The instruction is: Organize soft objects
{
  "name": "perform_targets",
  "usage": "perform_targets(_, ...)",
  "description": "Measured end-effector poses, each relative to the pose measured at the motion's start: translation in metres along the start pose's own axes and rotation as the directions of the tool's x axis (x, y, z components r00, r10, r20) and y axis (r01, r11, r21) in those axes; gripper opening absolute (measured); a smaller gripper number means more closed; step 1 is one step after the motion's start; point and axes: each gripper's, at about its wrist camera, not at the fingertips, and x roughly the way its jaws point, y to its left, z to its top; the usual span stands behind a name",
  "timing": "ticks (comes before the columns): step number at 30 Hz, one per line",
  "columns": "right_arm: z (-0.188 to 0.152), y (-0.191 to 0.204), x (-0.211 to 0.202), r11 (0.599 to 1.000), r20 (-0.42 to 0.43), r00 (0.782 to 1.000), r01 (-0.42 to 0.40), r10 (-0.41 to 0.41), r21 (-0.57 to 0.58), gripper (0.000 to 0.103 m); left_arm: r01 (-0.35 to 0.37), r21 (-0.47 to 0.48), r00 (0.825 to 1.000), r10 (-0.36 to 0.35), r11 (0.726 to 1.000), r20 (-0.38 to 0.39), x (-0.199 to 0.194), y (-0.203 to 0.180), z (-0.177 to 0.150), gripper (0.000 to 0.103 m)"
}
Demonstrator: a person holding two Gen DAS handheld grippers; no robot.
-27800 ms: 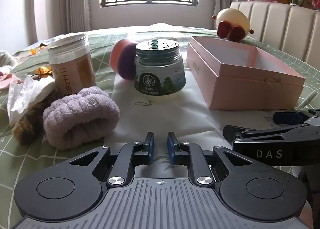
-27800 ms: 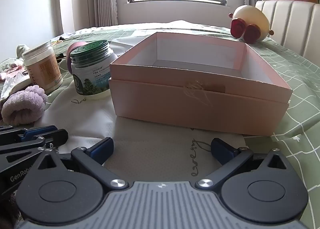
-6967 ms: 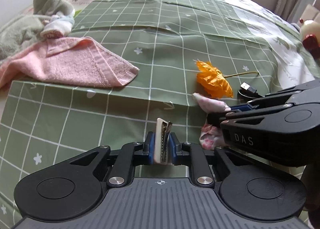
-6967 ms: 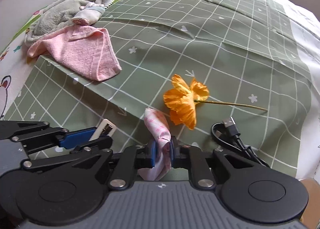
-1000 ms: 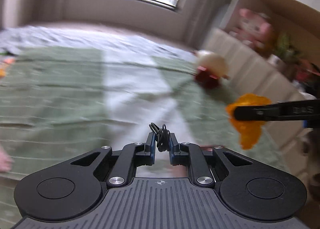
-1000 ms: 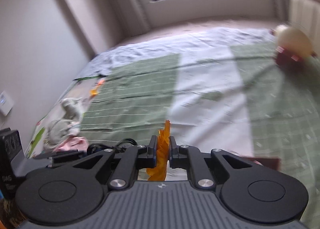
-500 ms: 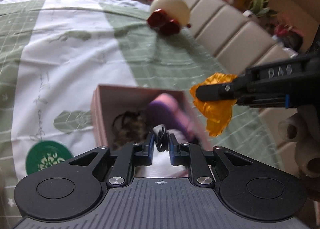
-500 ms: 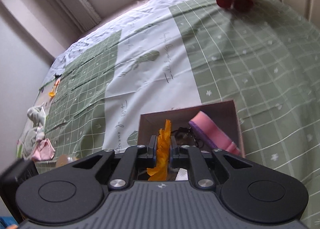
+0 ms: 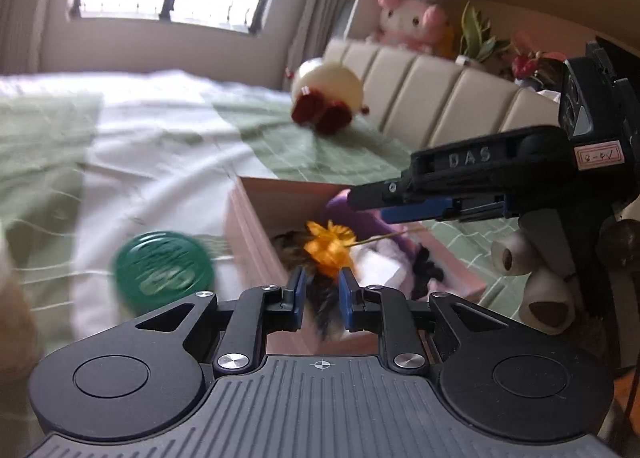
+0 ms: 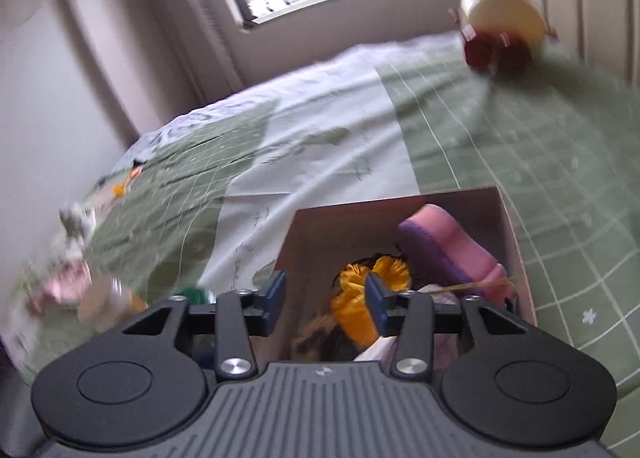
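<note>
The pink box [image 9: 246, 225] sits on the bed and also shows in the right wrist view [image 10: 514, 242]. In it lie the orange flower [image 9: 330, 244] [image 10: 360, 298], a purple and pink sponge [image 10: 444, 248], a black cable [image 9: 426, 272], a white cloth [image 9: 374, 264] and something brown and furry [image 9: 328, 302]. My left gripper [image 9: 322, 290] is open a little and empty, just above the box's near end. My right gripper [image 10: 325, 296] is open and empty over the box; it shows from the side in the left wrist view [image 9: 360, 199].
A green-lidded jar [image 9: 164, 264] stands left of the box. A cream and red plush [image 9: 326, 93] lies near the padded headboard [image 9: 432, 97]. Towels and cloths [image 10: 68, 258] lie far left on the green checked bedspread [image 10: 560, 161].
Both grippers have opened. The orange flower has dropped from my right gripper into the box. The black cable has left my left gripper and lies in the box.
</note>
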Motion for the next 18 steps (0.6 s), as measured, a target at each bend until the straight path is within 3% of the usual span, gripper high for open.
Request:
perform_targets(3, -0.033, 0.026, -0.015, 0.994, 0.089, 0.995, 0.062, -0.054, -0.087, 0.063, -0.094, 0.019, 0.995, 0.093, 0.995, 0.036, -0.023, 0.001, -0.026, 0.020)
perform_targets(6, -0.065, 0.048, -0.028, 0.988, 0.154, 0.985, 0.091, -0.071, -0.127, 0.075, -0.242, 0.037, 0.970, 0.242, 0.970, -0.006, -0.035, 0.004, -0.053, 0.020)
perform_targets(9, -0.101, 0.064, -0.037, 0.989, 0.199, 0.978, 0.089, -0.065, -0.117, 0.087, -0.306, 0.014, 0.952, 0.307, 0.952, -0.016, -0.045, 0.008, -0.071, 0.020)
perform_targets(13, -0.134, 0.071, -0.032, 0.982, 0.137, 0.985, 0.126, -0.107, -0.138, 0.087, -0.349, -0.001, 0.936, 0.349, 0.937, -0.037, -0.057, 0.002, -0.088, 0.020)
perform_targets(18, -0.163, 0.053, -0.017, 0.966, 0.039, 0.979, 0.204, -0.200, -0.160, 0.090, -0.343, 0.012, 0.937, 0.344, 0.939, -0.068, -0.051, -0.002, -0.099, 0.020)
